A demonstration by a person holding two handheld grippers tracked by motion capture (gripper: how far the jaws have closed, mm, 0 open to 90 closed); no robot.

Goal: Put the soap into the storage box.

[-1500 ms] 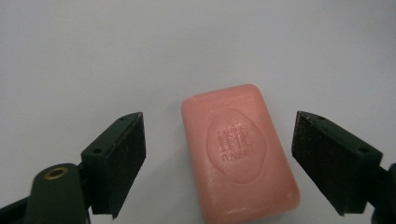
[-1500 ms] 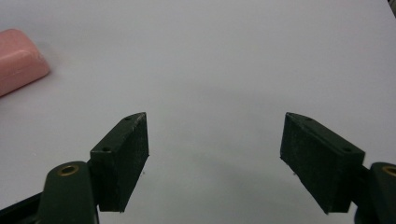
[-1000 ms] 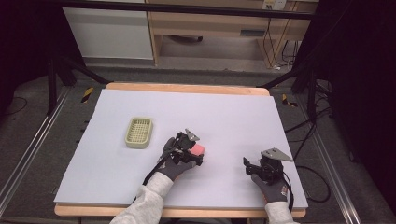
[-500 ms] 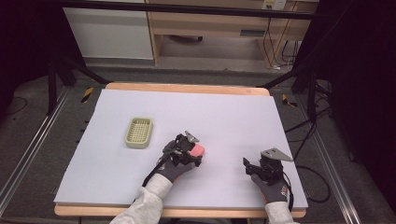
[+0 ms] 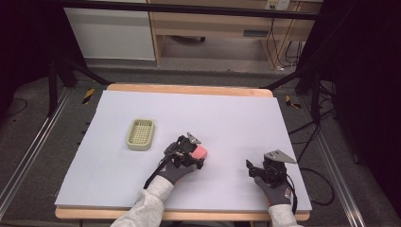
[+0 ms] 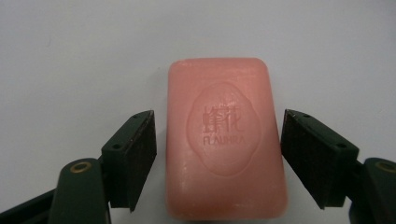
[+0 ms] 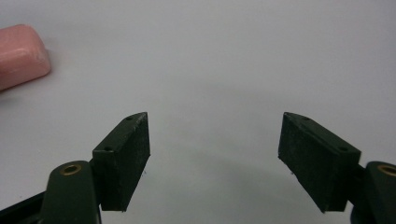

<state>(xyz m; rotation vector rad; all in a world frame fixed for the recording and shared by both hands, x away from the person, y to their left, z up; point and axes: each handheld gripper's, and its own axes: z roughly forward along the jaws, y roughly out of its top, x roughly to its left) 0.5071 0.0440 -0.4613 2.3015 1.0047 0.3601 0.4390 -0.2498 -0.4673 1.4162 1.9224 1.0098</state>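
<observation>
A pink bar of soap (image 6: 226, 140) with a stamped oval mark lies flat on the pale table. My left gripper (image 6: 217, 140) stands open around it, one jaw on each long side, with a small gap between each pad and the bar. From above, the soap (image 5: 200, 152) pokes out past the left gripper (image 5: 191, 153) near the table's middle front. A pale green soap dish (image 5: 140, 134) with a ribbed floor sits to the left of that hand, with nothing in it. My right gripper (image 7: 215, 158) is open over bare table, and the soap's corner (image 7: 21, 56) lies off to its left.
The right gripper (image 5: 257, 170) rests near the front right of the table, a cable trailing behind it. The table's front wooden edge (image 5: 189, 215) runs just behind both hands. Black frame legs and a rail stand off the table on each side.
</observation>
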